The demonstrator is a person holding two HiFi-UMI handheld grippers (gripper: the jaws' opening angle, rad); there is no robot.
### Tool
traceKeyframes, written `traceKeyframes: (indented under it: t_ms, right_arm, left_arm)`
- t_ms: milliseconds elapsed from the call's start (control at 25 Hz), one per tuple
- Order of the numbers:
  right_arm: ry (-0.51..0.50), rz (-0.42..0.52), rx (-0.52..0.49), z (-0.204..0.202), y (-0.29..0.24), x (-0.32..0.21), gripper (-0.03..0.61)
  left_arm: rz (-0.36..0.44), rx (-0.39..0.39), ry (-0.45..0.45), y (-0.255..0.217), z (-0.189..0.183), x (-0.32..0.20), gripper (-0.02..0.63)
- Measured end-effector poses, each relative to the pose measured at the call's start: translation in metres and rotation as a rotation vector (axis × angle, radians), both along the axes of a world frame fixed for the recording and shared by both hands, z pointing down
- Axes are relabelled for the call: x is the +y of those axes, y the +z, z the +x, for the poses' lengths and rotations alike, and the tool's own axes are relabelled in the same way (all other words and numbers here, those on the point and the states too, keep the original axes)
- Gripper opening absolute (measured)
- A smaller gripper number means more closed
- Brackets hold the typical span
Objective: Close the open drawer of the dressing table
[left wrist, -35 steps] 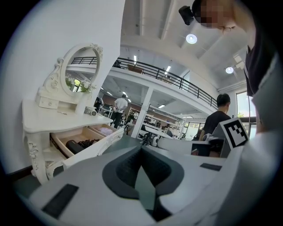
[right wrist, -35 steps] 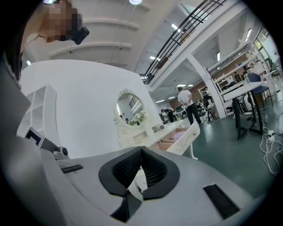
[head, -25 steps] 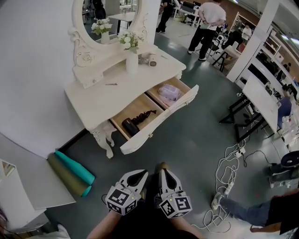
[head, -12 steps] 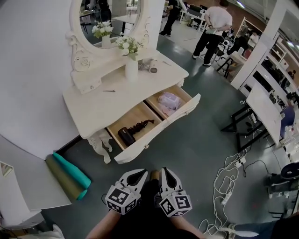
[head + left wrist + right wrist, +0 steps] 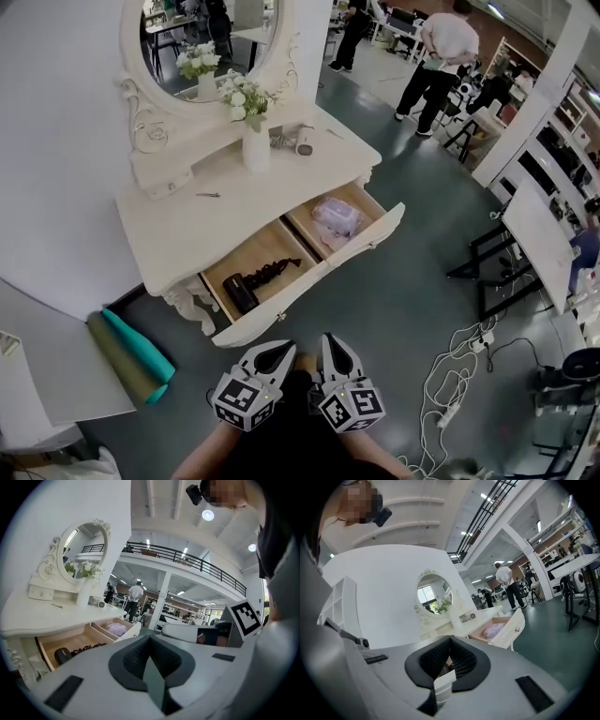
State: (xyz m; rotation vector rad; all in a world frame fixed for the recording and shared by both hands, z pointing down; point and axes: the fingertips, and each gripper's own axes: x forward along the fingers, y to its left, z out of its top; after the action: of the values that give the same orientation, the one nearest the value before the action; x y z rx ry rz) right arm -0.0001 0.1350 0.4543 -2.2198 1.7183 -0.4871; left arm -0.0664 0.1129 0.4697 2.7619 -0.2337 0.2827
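A grey-green workshop floor [image 5: 394, 309] is spreading out beneath a white carved dressing table [image 5: 202, 230] that is standing against the wall. Its surface is carrying a white vase of flowers [image 5: 255, 145]. The wide, wood-lined drawer [image 5: 323, 269] is sticking out toward the person, showing a black hair dryer [image 5: 238, 291] in one compartment and a pale pink pouch [image 5: 336, 217] in the other. The left gripper [image 5: 275, 352] and right gripper [image 5: 333, 347] are hovering side by side close to the person's body. Both are apart from the drawer front, each with its jaws pressed together on nothing.
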Motion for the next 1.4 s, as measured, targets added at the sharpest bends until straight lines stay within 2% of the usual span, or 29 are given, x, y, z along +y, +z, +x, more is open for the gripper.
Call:
traceKeyframes:
  t_ms: [240, 720, 1000, 1200, 1400]
  right_arm:
    - [-0.009, 0.002, -0.025, 0.050, 0.004, -0.023, 0.020]
    - [-0.100, 0.026, -0.006, 0.119, 0.003, -0.066, 0.020]
    - [-0.160, 0.029, 0.002, 0.130, 0.005, -0.084, 0.019]
    - [-0.155, 0.017, -0.014, 0.142, 0.010, -0.084, 0.020]
    - [-0.171, -0.005, -0.044, 0.141, 0.022, -0.083, 0.020]
  left_arm:
    - [0.004, 0.002, -0.042, 0.001, 0.041, -0.022, 0.005]
    - [0.032, 0.008, -0.149, 0.005, 0.097, -0.058, 0.006]
    - [0.033, 0.001, -0.208, 0.008, 0.107, -0.075, 0.006]
    - [0.029, -0.013, -0.218, 0.013, 0.112, -0.078, 0.006]
    - [0.033, -0.046, -0.262, 0.022, 0.103, -0.086, 0.006]
